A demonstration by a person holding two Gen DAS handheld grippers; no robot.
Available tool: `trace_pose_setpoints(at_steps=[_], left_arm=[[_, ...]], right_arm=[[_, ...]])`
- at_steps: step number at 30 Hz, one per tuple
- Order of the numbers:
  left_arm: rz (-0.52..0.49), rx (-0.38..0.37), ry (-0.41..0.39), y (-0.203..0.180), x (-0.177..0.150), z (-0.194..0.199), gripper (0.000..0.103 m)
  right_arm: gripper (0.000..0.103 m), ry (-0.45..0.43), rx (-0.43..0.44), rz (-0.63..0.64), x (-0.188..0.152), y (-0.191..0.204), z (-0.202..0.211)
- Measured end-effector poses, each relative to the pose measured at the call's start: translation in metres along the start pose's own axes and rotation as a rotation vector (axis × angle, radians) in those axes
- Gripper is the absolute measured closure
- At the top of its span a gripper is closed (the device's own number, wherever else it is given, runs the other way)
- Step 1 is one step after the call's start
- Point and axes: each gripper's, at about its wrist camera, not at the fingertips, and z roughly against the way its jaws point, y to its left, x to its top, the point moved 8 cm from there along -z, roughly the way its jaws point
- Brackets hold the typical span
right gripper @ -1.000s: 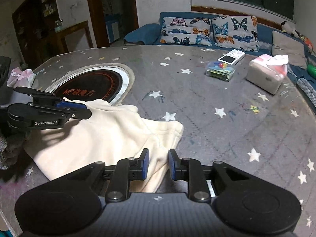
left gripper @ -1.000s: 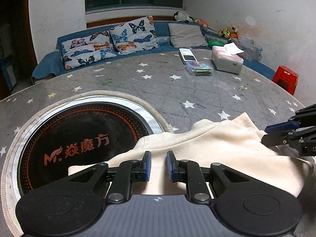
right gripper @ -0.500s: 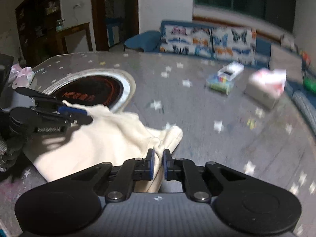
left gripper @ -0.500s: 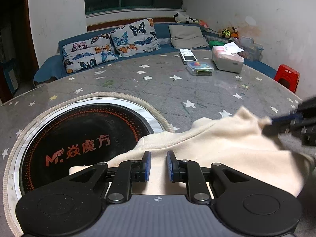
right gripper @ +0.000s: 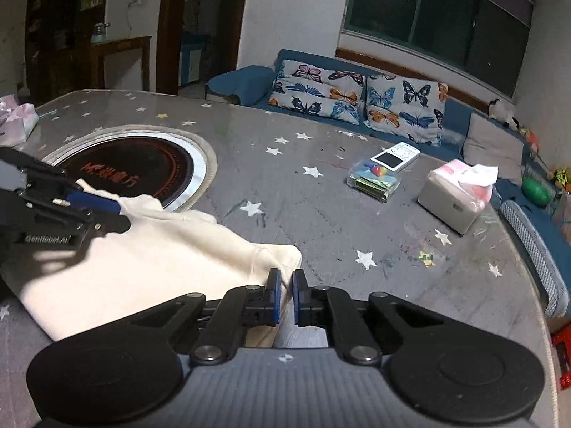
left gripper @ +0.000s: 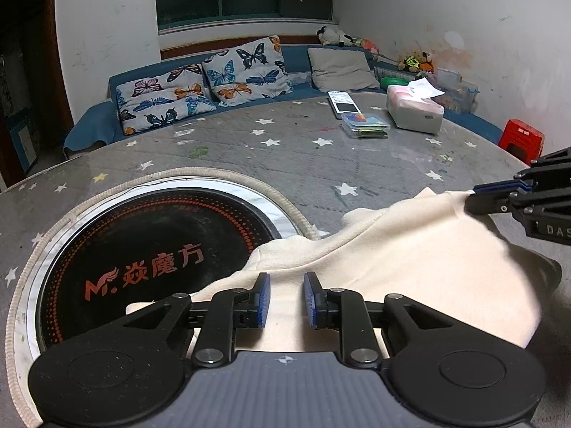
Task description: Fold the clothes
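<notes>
A cream fleece garment (left gripper: pixel 410 267) (right gripper: pixel 160 256) lies on the grey star-patterned table (left gripper: pixel 249 157), one edge over the round black hob (left gripper: pixel 142 249) (right gripper: pixel 135 167). My right gripper (right gripper: pixel 285 278) (left gripper: pixel 473 199) is shut on the garment's right corner, and the cloth rises in a ridge toward it. My left gripper (left gripper: pixel 286 299) (right gripper: pixel 119 214) sits over the garment's left edge by the hob. Its jaws are opening, with cloth showing in the gap and its pads not visibly pressing on it.
At the far right of the table are a white remote (left gripper: pixel 342 103), a clear box of coloured items (left gripper: pixel 364 125) and a tissue box (left gripper: pixel 414 114). A blue sofa with butterfly cushions (left gripper: pixel 214 85) runs behind. A red stool (left gripper: pixel 521 139) stands at the right.
The right jaws closed onto the garment's corner and raised it a little, pulling the cloth into a ridge. The left jaws widened slightly and stayed where they were.
</notes>
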Motion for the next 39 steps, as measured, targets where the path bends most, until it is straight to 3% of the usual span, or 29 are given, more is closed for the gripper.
trace_pose_setpoints(at_steps=[3, 8, 12, 18, 23, 30, 39], left_arm=[[-0.001, 0.003, -0.004, 0.000, 0.000, 0.000, 0.080], [0.022, -0.004, 0.000, 0.000, 0.005, 0.005, 0.080], [0.057, -0.038, -0.010, -0.001, 0.013, 0.008, 0.080], [0.101, -0.039, 0.005, 0.003, 0.018, -0.004, 0.080], [0.136, -0.037, 0.014, 0.009, 0.017, -0.012, 0.078], [0.160, -0.050, -0.038, 0.023, 0.008, 0.023, 0.079], [0.146, -0.050, -0.060, 0.030, -0.029, 0.078, 0.080]], right_arm=[[0.095, 0.049, 0.012, -0.012, -0.008, -0.003, -0.012], [0.095, -0.003, 0.053, -0.028, 0.014, 0.000, 0.004], [0.095, -0.025, 0.155, -0.017, 0.033, 0.021, 0.006], [0.095, -0.006, 0.247, 0.016, 0.044, 0.060, -0.027], [0.095, 0.028, 0.237, 0.040, 0.039, 0.069, -0.052], [0.095, -0.005, 0.238, 0.030, 0.041, 0.059, -0.013], [0.095, 0.016, 0.265, 0.042, 0.004, 0.066, 0.036]])
